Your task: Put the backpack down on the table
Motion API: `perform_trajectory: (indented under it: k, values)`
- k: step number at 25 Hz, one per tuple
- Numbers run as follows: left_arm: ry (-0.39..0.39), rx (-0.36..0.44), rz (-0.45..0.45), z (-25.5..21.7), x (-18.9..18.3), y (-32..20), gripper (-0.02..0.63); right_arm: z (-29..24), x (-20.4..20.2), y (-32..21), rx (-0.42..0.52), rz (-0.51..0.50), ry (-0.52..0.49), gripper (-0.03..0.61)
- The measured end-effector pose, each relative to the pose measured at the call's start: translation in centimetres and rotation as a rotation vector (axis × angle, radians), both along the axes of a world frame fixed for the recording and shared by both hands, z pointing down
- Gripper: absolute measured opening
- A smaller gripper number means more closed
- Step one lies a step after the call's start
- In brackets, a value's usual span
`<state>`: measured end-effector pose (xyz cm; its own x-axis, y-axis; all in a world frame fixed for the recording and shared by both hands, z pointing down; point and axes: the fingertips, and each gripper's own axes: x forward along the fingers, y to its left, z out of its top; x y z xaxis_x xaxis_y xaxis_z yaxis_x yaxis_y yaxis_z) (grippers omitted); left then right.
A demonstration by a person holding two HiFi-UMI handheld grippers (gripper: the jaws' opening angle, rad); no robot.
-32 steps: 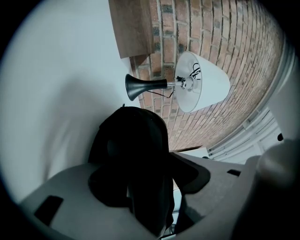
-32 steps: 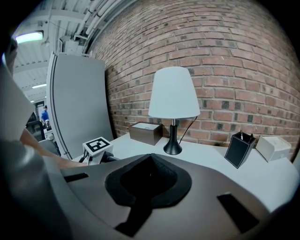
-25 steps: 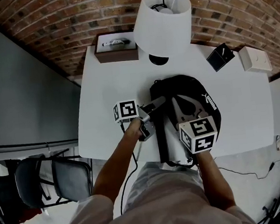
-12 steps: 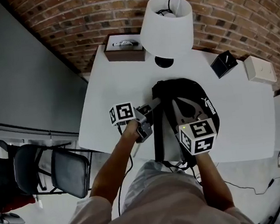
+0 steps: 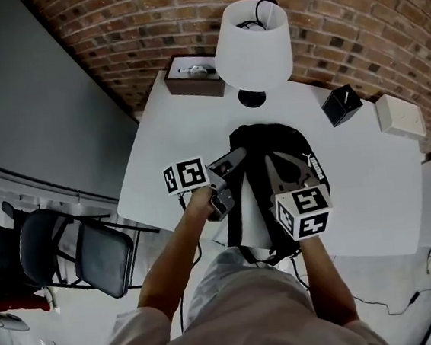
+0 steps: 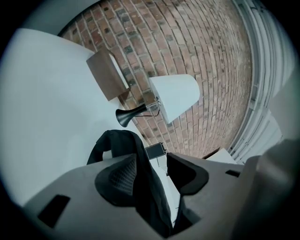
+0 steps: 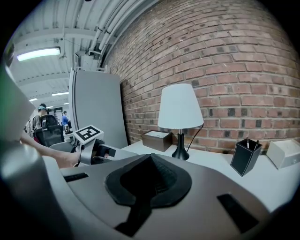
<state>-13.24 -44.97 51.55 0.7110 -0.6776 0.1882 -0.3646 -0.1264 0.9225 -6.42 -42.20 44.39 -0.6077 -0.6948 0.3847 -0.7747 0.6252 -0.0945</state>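
A black backpack (image 5: 286,149) lies on the white table (image 5: 160,158), its straps reaching over the front edge toward me. My left gripper (image 5: 230,161) is at its left side. In the left gripper view a black strap (image 6: 140,183) runs between the jaws (image 6: 154,164), resting against the left pad while the right pad stands clear; the jaws are closing. My right gripper (image 7: 149,180) is under its marker cube (image 5: 304,211) at the backpack's near edge. Its pads are pressed together with a black strap (image 7: 136,213) hanging from them.
A white-shaded lamp (image 5: 251,41) stands just behind the backpack. A brown box (image 5: 192,74) sits at the back left, with a black pen holder (image 5: 341,105) and a white box (image 5: 399,115) at the back right. A folding chair (image 5: 94,257) stands left of the table, before a brick wall.
Both grippers have risen a little at the backpack's near end. The left gripper has rolled and now sits higher against the left strap. The backpack stays on the table.
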Motion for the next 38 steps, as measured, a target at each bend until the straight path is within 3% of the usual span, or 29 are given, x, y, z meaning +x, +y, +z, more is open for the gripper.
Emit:
perform_trajectory:
  k: [10,16,19,32,38]
  values:
    - [-0.21,0.154,-0.028,-4.3,3.6,2.1,0.169,-1.6,2.7,1.7,0.033,-0.015,-0.039,0.0]
    - [-0.275,0.236,-0.024,-6.6,6.9,4.0,0.153,-2.7,4.9,3.2,0.062,-0.018,-0.054,0.0]
    - [-0.347,0.283,-0.039,-7.9,8.0,4.9,0.123,-3.2,5.9,4.1,0.071,-0.021,-0.06,0.0]
    - [-0.639,0.408,-0.075,-9.8,12.7,9.1,0.031,-4.4,9.2,7.6,0.094,-0.056,-0.077,0.0]
    - [-0.692,0.447,-0.089,-10.4,14.3,10.6,0.008,-4.7,10.3,8.9,0.11,-0.069,-0.067,-0.001]
